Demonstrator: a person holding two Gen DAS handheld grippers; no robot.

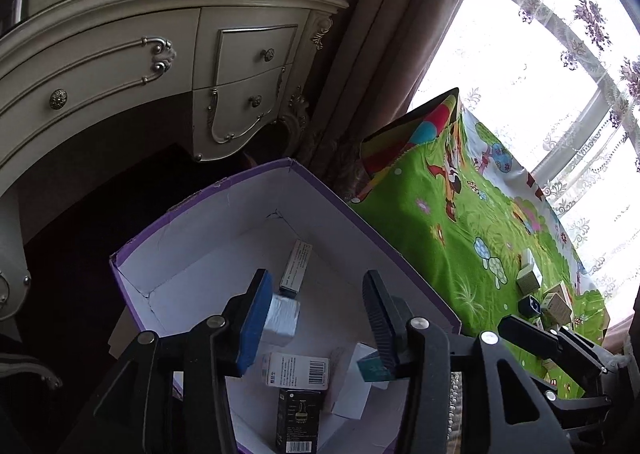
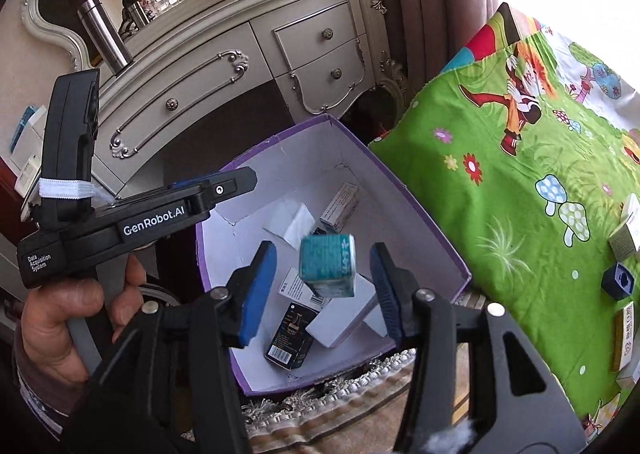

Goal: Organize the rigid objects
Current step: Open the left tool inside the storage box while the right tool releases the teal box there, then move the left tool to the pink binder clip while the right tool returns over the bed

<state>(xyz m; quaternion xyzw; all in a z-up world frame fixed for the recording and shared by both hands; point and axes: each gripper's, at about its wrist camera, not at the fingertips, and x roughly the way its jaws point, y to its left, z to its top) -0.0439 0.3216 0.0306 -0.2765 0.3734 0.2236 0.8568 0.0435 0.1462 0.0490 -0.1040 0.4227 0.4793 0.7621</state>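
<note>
The big purple box [image 2: 424,213] sat on the floor beside the green bed [image 2: 500,181], and both claws hung over it, tipped down into it. Inside the box lay small packs, one of them black [image 2: 290,336]. The right claw [image 2: 324,286] had let go; its pads stood apart with a teal box [image 2: 328,266] loose between them, touching neither, dropping toward the packs. The left claw [image 1: 316,318] was spread too, with a silver pack [image 1: 282,318] just by its left pad, not squeezed. More little boxes [image 2: 624,240] waited on the bed, on the far side from the purple box, nearer the right hand.
</note>
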